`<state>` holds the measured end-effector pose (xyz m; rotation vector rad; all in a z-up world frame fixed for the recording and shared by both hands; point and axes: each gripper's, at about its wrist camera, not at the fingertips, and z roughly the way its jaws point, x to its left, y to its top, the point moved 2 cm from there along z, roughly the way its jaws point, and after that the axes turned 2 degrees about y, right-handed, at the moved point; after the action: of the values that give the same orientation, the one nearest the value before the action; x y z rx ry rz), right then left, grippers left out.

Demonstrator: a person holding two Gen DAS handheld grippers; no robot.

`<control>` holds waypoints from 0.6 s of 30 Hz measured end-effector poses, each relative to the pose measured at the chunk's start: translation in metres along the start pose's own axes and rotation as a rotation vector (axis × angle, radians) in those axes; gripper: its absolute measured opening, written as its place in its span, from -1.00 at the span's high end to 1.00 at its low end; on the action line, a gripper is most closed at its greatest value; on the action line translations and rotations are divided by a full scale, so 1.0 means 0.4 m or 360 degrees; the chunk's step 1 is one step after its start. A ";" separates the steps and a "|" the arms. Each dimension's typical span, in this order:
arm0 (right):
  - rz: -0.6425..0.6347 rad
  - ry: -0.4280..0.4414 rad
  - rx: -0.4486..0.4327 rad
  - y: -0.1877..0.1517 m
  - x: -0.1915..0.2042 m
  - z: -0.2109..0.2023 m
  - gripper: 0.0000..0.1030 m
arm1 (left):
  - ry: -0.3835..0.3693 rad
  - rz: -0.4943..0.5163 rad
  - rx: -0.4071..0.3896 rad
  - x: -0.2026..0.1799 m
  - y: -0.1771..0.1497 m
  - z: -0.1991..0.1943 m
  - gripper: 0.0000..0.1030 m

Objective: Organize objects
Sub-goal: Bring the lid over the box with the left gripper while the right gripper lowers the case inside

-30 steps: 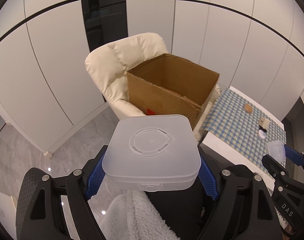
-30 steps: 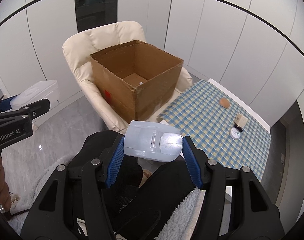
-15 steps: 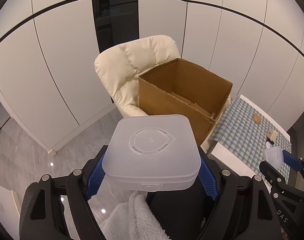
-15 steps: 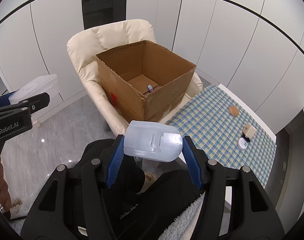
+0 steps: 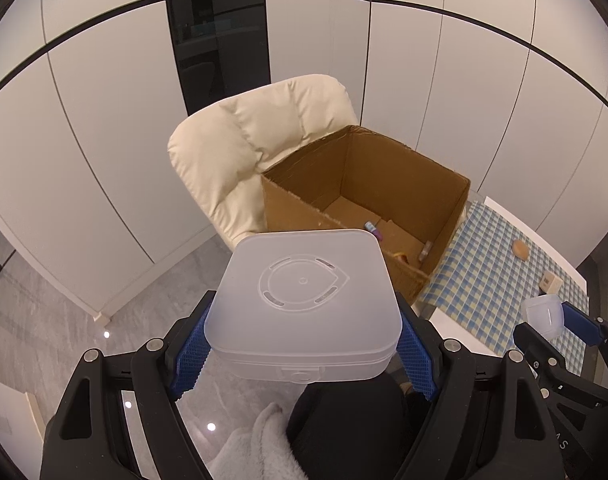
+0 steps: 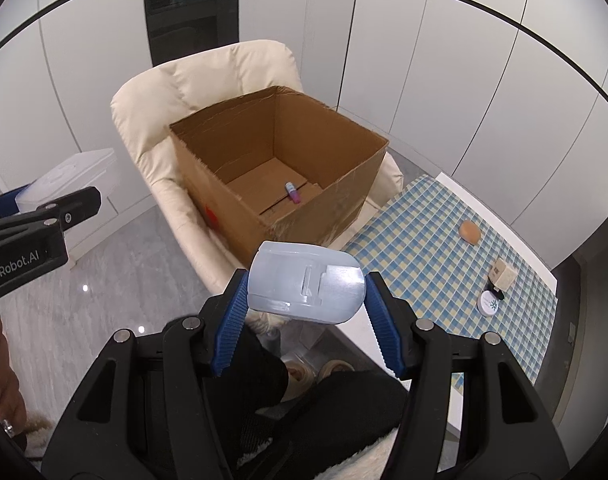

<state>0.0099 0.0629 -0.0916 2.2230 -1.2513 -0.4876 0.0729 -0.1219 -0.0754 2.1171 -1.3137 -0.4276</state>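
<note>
My left gripper (image 5: 302,330) is shut on a square frosted white plastic box (image 5: 304,300), held in the air short of the open cardboard box (image 5: 367,200). In the right wrist view my right gripper (image 6: 305,300) is shut on a small translucent bluish case (image 6: 305,282), also in front of the cardboard box (image 6: 280,176), which rests on a cream armchair (image 6: 208,80). A small purple tube (image 6: 292,192) lies on the cardboard box's floor. The left gripper with its white box (image 6: 64,180) shows at the left edge of the right wrist view.
A table with a blue checked cloth (image 6: 423,248) stands to the right, carrying a brown round item (image 6: 469,232), a small beige cube (image 6: 503,274) and a white round tin (image 6: 491,304). White cabinet panels stand behind the chair. A person's dark-clothed legs (image 6: 343,412) sit below the grippers.
Both grippers have moved toward the cardboard box, which now sits larger and lower in both views with more of its inside showing. Both grips are unchanged.
</note>
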 end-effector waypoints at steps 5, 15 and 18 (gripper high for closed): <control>0.0039 -0.0019 -0.0028 0.066 -0.027 0.048 -0.17 | 0.0022 -0.0013 -0.0021 -0.009 0.066 0.058 -0.59; 0.0095 0.0031 -0.0084 0.207 -0.036 0.156 -0.17 | 0.0024 -0.0020 -0.0038 -0.051 0.186 0.185 -0.59; 0.0089 0.0034 -0.0093 0.245 -0.028 0.199 -0.17 | 0.0014 -0.0029 -0.0045 -0.074 0.206 0.217 -0.59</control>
<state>-0.1047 0.0091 -0.0940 2.1338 -1.2686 -0.4718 -0.0461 -0.1504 -0.0903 2.1068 -1.2765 -0.4415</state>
